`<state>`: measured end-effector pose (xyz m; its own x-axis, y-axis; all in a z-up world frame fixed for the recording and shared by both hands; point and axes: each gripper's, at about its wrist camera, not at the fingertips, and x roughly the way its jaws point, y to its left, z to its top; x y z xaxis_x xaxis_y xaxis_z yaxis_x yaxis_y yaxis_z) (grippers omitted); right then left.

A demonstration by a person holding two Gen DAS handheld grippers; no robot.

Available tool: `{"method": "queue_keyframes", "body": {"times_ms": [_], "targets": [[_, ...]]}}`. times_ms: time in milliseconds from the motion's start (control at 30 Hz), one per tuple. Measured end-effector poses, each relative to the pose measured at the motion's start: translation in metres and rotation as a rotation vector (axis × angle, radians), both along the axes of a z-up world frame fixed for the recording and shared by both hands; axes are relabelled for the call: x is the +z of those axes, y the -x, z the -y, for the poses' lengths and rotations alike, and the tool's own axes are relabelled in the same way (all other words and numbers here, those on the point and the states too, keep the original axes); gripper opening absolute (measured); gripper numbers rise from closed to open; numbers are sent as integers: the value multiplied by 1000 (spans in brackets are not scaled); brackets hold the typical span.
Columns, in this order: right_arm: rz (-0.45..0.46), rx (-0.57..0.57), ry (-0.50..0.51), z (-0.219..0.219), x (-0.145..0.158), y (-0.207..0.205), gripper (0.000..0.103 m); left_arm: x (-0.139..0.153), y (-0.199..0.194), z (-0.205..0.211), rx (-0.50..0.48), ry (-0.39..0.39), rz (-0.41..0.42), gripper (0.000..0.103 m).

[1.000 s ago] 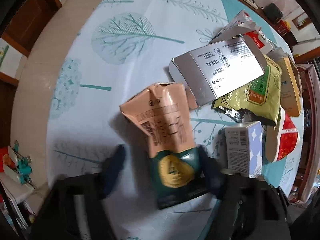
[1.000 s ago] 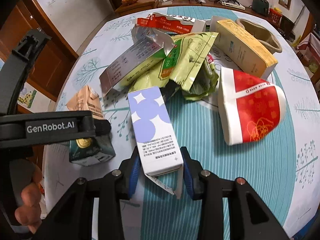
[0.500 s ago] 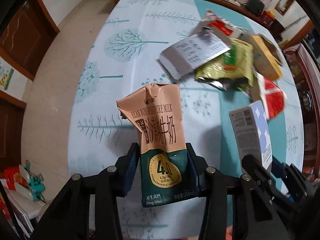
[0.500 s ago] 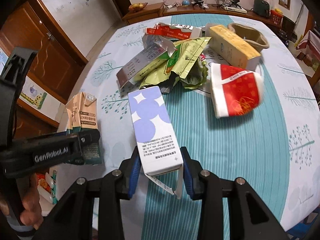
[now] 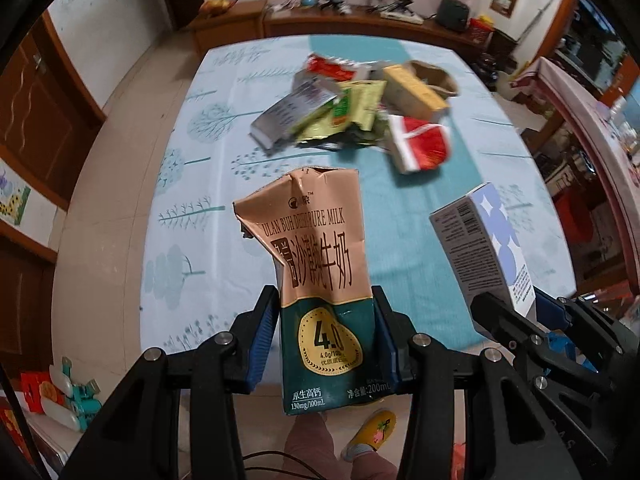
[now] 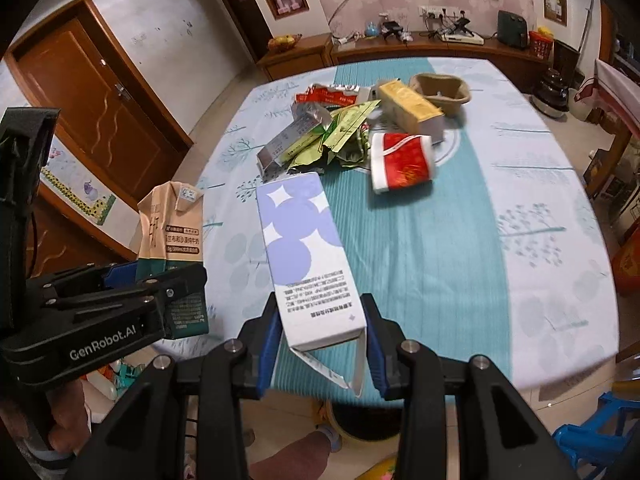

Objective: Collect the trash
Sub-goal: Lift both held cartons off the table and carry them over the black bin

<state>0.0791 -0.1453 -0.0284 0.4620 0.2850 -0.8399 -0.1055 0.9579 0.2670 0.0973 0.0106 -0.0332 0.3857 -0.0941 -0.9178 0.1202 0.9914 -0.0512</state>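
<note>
My left gripper point(image 5: 325, 334) is shut on a crumpled tan and green milk carton point(image 5: 320, 272), held up off the table past its near edge. The carton also shows in the right wrist view point(image 6: 172, 232), where the left gripper point(image 6: 160, 284) is at left. My right gripper point(image 6: 322, 334) is shut on a white and purple box point(image 6: 304, 248), which also shows in the left wrist view point(image 5: 486, 248). A pile of trash point(image 6: 348, 132) lies on the table point(image 6: 460, 248): a silver box, green foil bags, a yellow box, a red and white paper cup point(image 6: 402, 162).
A brown paper tray point(image 6: 440, 94) sits at the pile's far side. A dark bin point(image 6: 360, 420) stands on the floor under the near table edge. A wooden door and cabinets are at left, a sideboard at the back, a blue stool at bottom right.
Both grippers have lifted and pulled back from the table with the carton and the box. The trash pile now looks farther away.
</note>
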Motion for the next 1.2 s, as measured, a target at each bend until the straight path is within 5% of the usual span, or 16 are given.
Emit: {"method": "queue_keyframes", "body": {"times_ms": [233, 433, 933, 1200], "targets": [[34, 12, -38, 26, 22, 49, 38, 24, 60, 31, -30, -26, 67, 44], [52, 54, -57, 40, 26, 83, 38, 18, 104, 48, -17, -37, 54, 44], [-66, 14, -142, 70, -13, 126, 38, -19, 135, 64, -62, -77, -76, 44], [-182, -46, -139, 70, -70, 138, 38, -83, 141, 63, -124, -81, -178, 44]]}}
